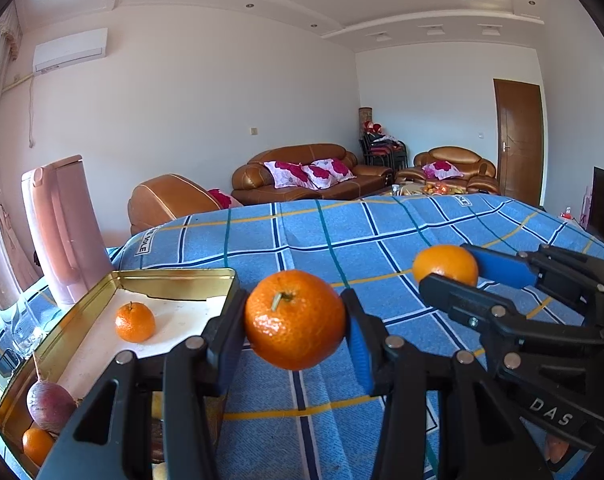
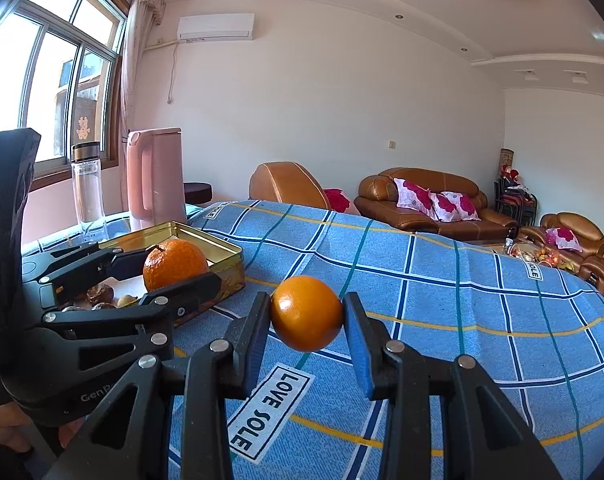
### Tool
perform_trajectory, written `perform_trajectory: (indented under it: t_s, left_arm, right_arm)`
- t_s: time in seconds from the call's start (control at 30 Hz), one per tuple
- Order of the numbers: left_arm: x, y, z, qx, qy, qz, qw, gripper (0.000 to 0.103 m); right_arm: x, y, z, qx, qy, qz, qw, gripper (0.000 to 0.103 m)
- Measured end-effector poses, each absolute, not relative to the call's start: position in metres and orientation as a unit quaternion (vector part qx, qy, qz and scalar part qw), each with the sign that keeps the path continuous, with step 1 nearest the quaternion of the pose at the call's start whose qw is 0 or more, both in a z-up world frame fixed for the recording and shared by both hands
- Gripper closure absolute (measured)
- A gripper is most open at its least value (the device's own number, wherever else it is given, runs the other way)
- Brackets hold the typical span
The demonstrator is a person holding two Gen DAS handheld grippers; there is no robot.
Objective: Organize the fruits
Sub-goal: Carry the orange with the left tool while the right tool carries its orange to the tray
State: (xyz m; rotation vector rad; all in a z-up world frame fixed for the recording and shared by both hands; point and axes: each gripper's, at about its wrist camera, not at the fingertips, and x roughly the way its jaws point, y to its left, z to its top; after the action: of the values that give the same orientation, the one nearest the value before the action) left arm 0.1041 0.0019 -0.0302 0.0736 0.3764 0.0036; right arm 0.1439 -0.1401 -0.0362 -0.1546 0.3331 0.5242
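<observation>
The cloth [image 1: 341, 240] is blue, checked with white, navy, teal and yellow lines. The tangerines [image 1: 295, 319] [image 2: 306, 313] are orange, the tin [image 1: 174, 278] gold, the jug [image 2: 154, 176] pink, and the gripper pads [image 1: 359, 354] blue on black.

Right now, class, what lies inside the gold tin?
Inside the gold tin, one small orange sits on its pale floor, with a reddish-purple fruit and another orange at the near end. The left gripper, holding a mandarin, hides the rest.
</observation>
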Motion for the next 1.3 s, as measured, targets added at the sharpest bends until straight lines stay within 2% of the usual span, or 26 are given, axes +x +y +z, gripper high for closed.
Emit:
perform_trajectory:
  t_s: [1.3]
  left_arm:
    - [0.043,0.086,-0.016,0.017,0.158,0.07,0.985,0.055]
  right_arm:
    - [0.113,-0.06,-0.029,-0.074,0.16,0.344,0.922,0.064]
